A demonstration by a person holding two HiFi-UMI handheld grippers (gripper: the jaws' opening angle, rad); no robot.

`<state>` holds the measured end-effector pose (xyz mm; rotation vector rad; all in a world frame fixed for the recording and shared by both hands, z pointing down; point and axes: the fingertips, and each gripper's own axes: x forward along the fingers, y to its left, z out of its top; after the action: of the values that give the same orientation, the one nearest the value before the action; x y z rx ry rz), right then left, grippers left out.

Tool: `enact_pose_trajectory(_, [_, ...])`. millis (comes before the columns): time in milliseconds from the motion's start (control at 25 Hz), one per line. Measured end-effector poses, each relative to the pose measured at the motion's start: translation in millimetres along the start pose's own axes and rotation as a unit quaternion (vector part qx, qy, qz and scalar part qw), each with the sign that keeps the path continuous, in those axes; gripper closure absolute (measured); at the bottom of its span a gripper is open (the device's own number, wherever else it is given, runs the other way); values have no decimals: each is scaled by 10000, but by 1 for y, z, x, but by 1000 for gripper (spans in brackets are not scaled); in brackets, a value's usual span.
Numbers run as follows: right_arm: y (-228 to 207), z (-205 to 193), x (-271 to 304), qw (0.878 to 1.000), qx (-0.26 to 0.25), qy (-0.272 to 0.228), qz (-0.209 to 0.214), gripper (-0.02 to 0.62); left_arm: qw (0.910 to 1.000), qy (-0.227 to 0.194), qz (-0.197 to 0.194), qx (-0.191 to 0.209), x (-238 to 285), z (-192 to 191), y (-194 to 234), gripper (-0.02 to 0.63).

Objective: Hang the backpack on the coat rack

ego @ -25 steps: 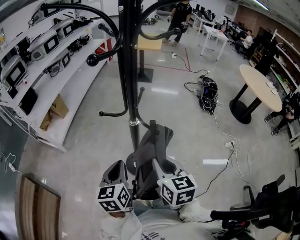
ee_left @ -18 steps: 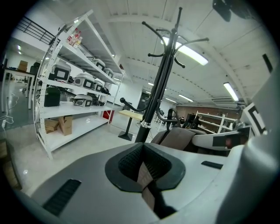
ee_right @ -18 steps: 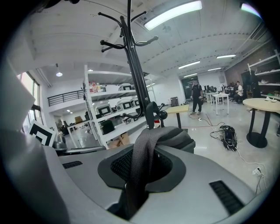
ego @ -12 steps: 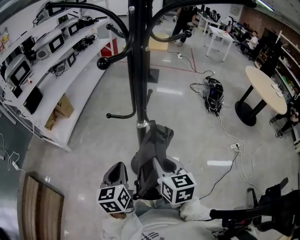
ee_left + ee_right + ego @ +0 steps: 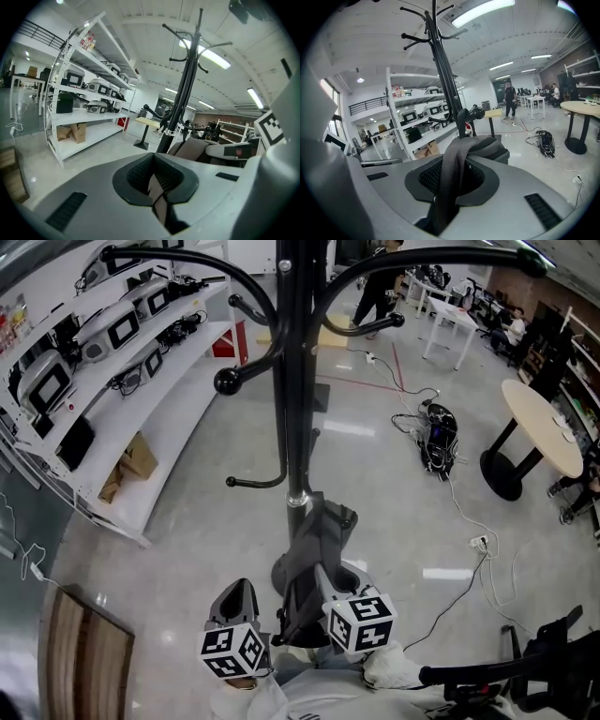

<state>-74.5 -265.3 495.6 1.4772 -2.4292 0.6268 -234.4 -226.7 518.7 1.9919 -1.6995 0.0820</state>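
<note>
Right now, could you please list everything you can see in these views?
coat rack: one, black, standing straight ahead
backpack: one, grey, low beside the rack's pole, not hooked
shelving unit: one, white, left, carrying devices
cardboard box: one, brown, low in the shelving
round table: one, beige top, black base, right
cable bundle: one, black, floor near the table
person: one, dark clothes, far background
left gripper: one, grey, shut on a backpack strap
right gripper: one, grey, shut on a mesh backpack strap
</note>
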Motion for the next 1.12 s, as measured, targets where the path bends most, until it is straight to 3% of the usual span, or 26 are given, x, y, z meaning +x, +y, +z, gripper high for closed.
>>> enact_pose_trajectory(1120, [-12,-14,14,9999,-97,86,-32,528,9999,124,114,-10,3,-9,-2,603])
